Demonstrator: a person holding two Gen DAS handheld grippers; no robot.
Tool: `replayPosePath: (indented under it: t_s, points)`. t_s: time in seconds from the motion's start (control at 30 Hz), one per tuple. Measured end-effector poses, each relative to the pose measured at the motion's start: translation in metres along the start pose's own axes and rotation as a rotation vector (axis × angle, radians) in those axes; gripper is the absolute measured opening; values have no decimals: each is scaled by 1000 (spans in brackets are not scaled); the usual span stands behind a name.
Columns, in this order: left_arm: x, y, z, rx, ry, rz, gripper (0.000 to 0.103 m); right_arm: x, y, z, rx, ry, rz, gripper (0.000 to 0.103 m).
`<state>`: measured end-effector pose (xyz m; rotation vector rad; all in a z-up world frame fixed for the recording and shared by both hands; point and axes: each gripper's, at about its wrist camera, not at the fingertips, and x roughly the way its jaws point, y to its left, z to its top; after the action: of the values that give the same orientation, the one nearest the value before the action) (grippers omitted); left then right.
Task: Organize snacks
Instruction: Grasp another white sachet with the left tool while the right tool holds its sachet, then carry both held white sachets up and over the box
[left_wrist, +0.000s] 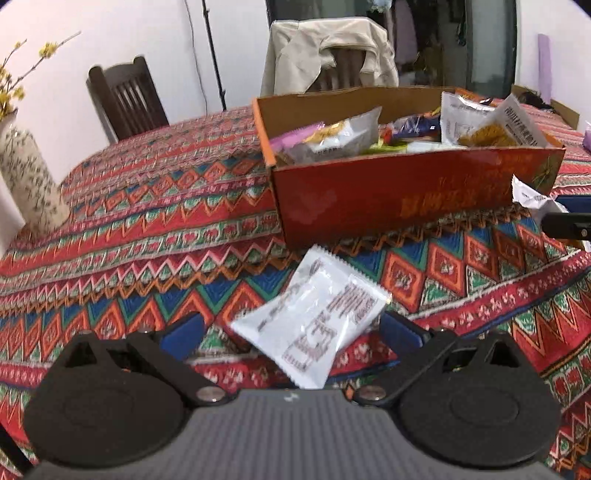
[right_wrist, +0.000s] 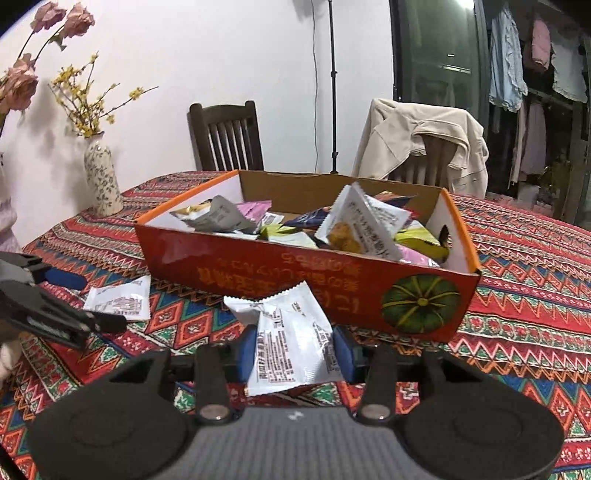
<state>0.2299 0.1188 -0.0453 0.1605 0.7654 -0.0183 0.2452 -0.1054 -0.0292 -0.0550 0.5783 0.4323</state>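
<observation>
An orange-red cardboard box (left_wrist: 369, 195) (right_wrist: 177, 254) holding several snack packets stands on the patterned tablecloth. Just in front of it a white snack packet (left_wrist: 314, 321) (right_wrist: 118, 302) lies flat on the cloth. My left gripper (left_wrist: 293, 328) (right_wrist: 103, 302) is open around that packet, its blue pads (left_wrist: 184, 332) well clear of it on both sides. My right gripper (right_wrist: 295, 354) (left_wrist: 554, 210) is shut on a second, crumpled white packet (right_wrist: 291, 339) (left_wrist: 528, 192), lifted near the box's front wall by the pumpkin picture.
A flowered vase (left_wrist: 26, 177) (right_wrist: 101, 181) with yellow twigs stands at the table's left edge. Behind the table are a dark wooden chair (right_wrist: 225, 136) (left_wrist: 125, 99), a chair draped with a beige jacket (right_wrist: 421, 136) (left_wrist: 328, 55), and a thin black stand (right_wrist: 334, 92).
</observation>
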Motion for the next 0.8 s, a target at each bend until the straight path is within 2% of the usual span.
replayPosePath:
  t_s: [0.1,0.17,0.3,0.4,0.5,0.53,0.57,0.8]
  points:
    - [5,3,4,-18,7,-27,102,-1,-2,-2,9,-1,-4,44]
    - [10,10,3,-70,14,-82,98,0,-2,-3,16,0,1,44]
    - [6,13,4,-95,-10,-107,73,0,-2,-5,17,1,10,44]
    - [1,16,5,-124,-16,-135,61,0,-1,-5,20,0,12,44]
    - [-3,13,1,-126,-33,-133,56,-1,-1,-6,23,-2,17,44]
    - [-4,11,0,-123,-41,-137,44,-2,0,-6,22,-3,18,44]
    - [-7,10,-1,-120,-47,-143,42,-2,0,-6,20,-3,18,44]
    - [-20,0,-7,-106,-111,-129,42,-7,2,-7,17,-14,20,44]
